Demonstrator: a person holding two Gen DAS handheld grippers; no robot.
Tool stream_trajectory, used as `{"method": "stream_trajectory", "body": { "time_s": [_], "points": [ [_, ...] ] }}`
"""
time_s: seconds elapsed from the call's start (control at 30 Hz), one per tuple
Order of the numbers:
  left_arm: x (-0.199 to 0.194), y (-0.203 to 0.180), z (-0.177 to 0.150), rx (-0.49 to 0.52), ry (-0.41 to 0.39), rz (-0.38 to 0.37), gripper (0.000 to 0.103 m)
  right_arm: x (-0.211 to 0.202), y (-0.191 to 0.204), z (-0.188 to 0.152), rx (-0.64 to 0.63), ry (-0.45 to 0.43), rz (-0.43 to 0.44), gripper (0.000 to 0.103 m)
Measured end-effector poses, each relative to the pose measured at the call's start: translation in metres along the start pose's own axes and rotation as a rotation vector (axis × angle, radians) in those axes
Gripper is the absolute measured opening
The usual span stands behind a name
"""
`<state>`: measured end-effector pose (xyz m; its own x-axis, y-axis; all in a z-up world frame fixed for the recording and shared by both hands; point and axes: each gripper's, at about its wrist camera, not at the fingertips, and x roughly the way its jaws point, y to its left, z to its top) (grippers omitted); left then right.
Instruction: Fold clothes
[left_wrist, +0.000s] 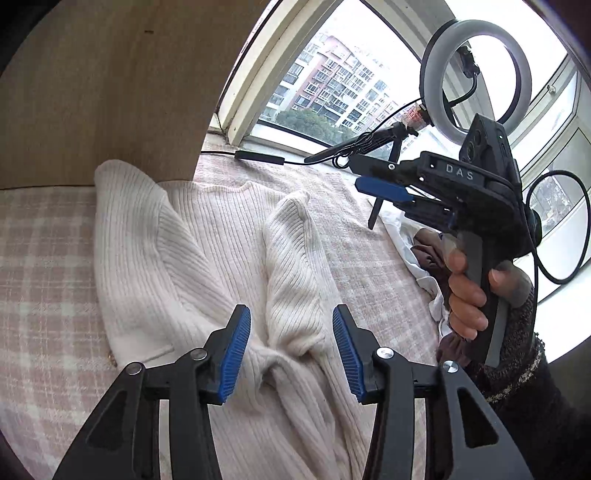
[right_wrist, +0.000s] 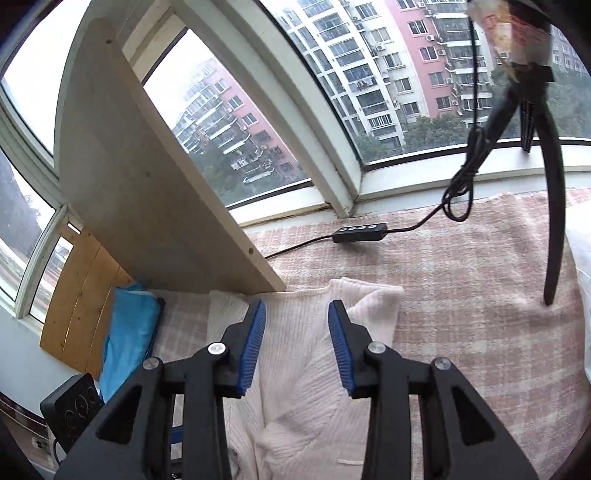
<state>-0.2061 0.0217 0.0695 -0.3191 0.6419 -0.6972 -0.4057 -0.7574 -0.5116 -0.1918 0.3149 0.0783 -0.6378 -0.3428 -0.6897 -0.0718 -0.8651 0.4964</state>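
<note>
Blue-padded left gripper (left_wrist: 291, 354) hovers released above a cream sweater (left_wrist: 221, 240), sleeves crossed inward for folding; right gripper (right_wrist: 297, 347) hangs parted, grasping nothing.

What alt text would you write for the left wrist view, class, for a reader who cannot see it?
A cream ribbed sweater lies on a pink checked blanket, both sleeves folded inward across its front. The left gripper hangs open above it, while a hand holds the right gripper at right, before a ring light and window.
</note>
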Motion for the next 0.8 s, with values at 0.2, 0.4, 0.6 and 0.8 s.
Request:
{"method": "stream_trajectory", "body": {
  "time_s": [0.2, 0.4, 0.6, 0.8],
  "points": [
    [0.064, -0.018, 0.006, 0.038, 0.112, 0.079, 0.005, 0.012, -0.039, -0.008, 0.020, 0.057, -0.077, 0.026],
    [0.058, -0.013, -0.008, 0.025, 0.058, 0.120, 0.006, 0.060, -0.025, -0.009, -0.098, 0.111, -0.082, 0.026],
    [0.016, -0.001, 0.002, -0.066, -0.006, 0.091, 0.012, 0.086, 0.000, -0.009, -0.239, 0.170, -0.198, 0.025],
    [-0.067, 0.010, -0.049, -0.075, -0.002, -0.032, 0.018, 0.017, 0.007, -0.046, -0.208, 0.243, -0.014, 0.025]
  ]
}}
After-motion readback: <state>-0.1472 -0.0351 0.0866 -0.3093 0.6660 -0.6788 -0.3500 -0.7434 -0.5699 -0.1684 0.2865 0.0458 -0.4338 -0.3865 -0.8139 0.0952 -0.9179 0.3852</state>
